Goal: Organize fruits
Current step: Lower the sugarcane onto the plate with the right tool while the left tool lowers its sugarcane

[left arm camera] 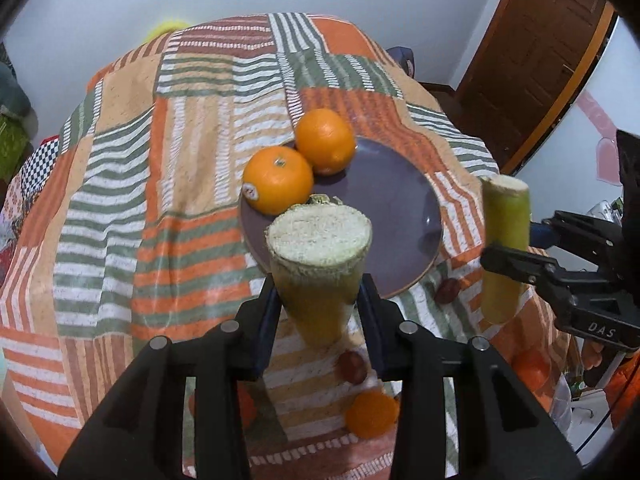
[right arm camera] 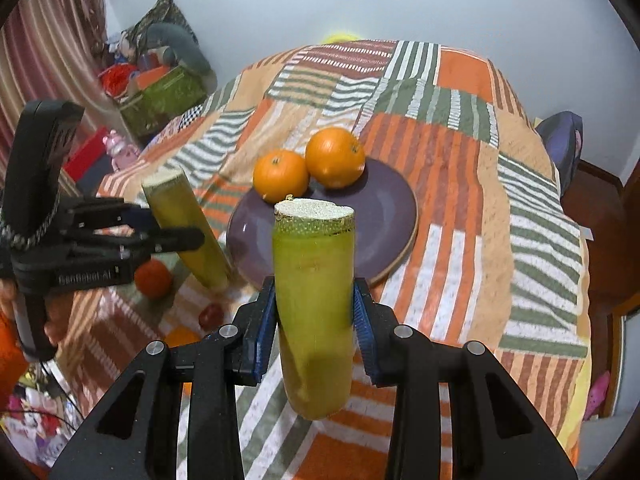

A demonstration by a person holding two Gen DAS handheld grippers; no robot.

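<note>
Fingers [left arm camera: 370,312] of both grippers are each gripping a sugarcane piece [left arm camera: 318,264] above the plate [left arm camera: 400,208] already holding two oranges [left arm camera: 279,186]; small fruits are still lying on the bedspread [left arm camera: 120,200].

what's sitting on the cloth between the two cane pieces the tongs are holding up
In the left wrist view, the purple plate's near rim and a small dark red fruit lie between the left cane piece and the right cane piece.

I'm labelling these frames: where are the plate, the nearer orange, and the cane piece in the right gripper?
plate [left arm camera: 400,216], left wrist view, bare centre.
nearer orange [left arm camera: 278,186], left wrist view, middle of its peel.
cane piece [right arm camera: 314,296], right wrist view, green side.
</note>
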